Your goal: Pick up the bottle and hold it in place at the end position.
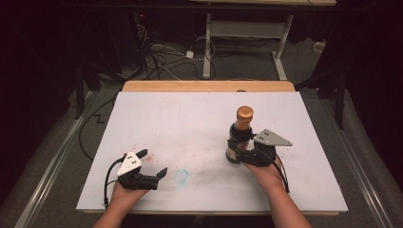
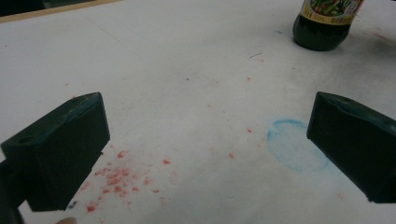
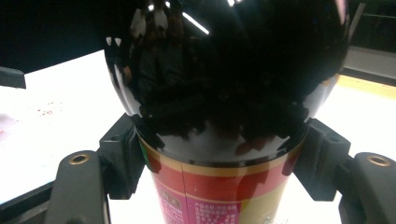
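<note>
White and smudged, the worktop (image 1: 190, 123) lies under dim light, with dark floor and loose cables beyond its far edge. On its right half stands a dark glass bottle (image 1: 241, 135), upright, with a copper-coloured cap and a red and yellow label around its lower body. The right gripper (image 1: 236, 151) reaches it from the near side, and its jaws sit against the two sides of the bottle at the top of the label, clasping it; in the right gripper view the bottle's glossy shoulder rises between them. Well apart, near the front left, the left gripper (image 1: 157, 175) hovers low with its jaws spread wide and nothing between them. Just beside it on the worktop are a faint blue ring (image 2: 295, 144) and a scatter of red specks (image 2: 116, 179).
</note>
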{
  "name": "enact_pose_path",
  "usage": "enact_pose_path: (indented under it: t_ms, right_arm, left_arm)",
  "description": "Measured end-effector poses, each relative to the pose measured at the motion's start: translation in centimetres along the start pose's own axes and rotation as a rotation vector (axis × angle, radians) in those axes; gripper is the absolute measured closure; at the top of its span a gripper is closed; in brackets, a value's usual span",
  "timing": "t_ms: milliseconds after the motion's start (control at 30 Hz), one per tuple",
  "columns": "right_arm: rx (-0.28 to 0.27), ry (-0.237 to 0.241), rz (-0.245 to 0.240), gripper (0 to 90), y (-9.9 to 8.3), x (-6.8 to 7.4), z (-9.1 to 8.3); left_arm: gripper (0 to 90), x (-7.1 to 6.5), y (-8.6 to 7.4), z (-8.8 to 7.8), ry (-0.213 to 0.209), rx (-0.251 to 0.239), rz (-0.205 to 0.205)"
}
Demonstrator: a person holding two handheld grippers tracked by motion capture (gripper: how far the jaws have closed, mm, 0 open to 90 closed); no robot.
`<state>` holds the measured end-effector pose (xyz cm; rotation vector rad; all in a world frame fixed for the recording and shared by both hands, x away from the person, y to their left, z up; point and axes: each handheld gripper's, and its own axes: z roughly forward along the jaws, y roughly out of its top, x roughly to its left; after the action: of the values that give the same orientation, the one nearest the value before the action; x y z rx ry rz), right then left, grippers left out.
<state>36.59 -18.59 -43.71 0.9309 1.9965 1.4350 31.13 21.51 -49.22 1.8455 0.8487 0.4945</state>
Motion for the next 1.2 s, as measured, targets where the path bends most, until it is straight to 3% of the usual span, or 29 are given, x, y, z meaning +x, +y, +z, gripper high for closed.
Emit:
enact_pose_path:
  t_ms: [1200]
  right_arm:
    - [0.032, -0.011, -0.048, 32.4, 0.7, 0.41, 0.35]
  left_arm:
    - [0.0, 0.02, -0.01, -0.02, -0.001, -0.005, -0.001]
